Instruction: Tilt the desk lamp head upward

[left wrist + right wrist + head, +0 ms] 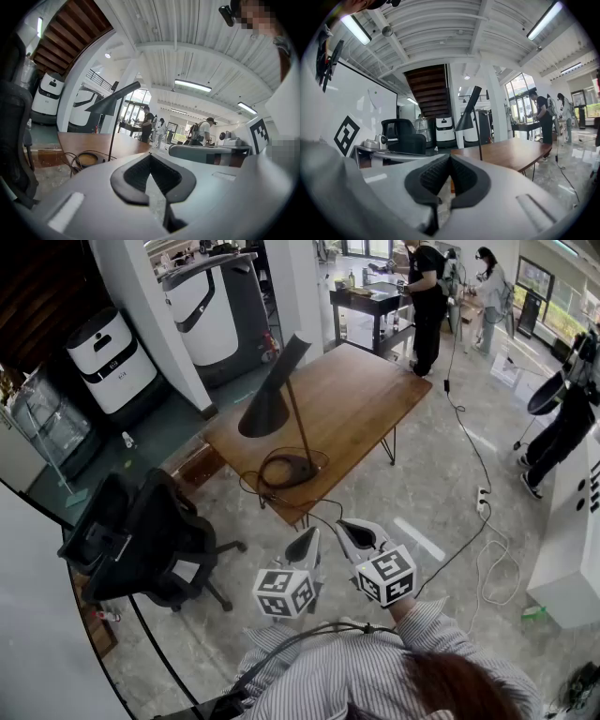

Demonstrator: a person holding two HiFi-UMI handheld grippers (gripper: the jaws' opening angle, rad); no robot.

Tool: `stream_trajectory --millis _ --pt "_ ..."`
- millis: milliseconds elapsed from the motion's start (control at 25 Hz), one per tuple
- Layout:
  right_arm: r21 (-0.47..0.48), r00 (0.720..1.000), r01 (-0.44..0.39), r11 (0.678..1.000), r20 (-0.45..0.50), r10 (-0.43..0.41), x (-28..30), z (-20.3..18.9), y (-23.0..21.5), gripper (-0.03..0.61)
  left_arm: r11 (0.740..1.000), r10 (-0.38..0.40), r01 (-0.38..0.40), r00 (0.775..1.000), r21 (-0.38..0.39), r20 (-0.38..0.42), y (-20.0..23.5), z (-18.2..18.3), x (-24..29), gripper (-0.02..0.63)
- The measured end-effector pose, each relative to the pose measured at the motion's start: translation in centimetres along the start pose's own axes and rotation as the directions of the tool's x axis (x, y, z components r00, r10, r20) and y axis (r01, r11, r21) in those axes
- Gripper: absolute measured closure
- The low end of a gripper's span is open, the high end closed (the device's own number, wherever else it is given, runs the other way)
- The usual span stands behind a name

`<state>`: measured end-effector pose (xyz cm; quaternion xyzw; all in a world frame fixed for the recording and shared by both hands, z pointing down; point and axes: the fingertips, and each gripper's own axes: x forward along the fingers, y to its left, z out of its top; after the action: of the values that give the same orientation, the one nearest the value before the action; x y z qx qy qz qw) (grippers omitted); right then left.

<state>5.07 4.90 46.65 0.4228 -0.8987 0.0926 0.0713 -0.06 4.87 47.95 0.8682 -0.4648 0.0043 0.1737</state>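
In the head view the hands on both grippers were hidden from me beneath the marker cubes (284,592) and the striped sleeves (427,624). Inside the desk lamp (272,399) head I saw only darkness; its joint to the stem was too small to read. In the right gripper view the right gripper (450,157) body covered the lamp's base and lower stem. In the left gripper view the left gripper (150,157) body cut off the stem's foot and part of the lamp base (86,160), and the office chair (14,136) ran off the left edge. The people (427,292) at the far bench were too small for me to tell what they handled.
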Motion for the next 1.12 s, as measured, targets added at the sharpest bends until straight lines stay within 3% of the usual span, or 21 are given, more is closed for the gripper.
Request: stream_trajectory --millis 560,760,1120 --pt "-0.001 1.000 0.004 1.000 -0.008 -0.004 0.3 -0.1 -0.3 0.577 0.999 -0.015 0.015 1.000 -0.034 -0.010 0.1 -0.4 0.4 0.609" --pt "0.009 0.999 0.017 1.000 0.042 -0.017 0.3 0.6 -1.2 0.577 0.997 -0.023 0.023 1.000 -0.069 0.005 0.5 -0.1 1.0 0.609" --pt "0.003 0.999 -0.008 1.000 0.054 0.007 1.4 0.5 -3.4 0.577 0.993 0.020 -0.016 0.999 -0.117 0.031 2.0 0.3 2.7 0.609"
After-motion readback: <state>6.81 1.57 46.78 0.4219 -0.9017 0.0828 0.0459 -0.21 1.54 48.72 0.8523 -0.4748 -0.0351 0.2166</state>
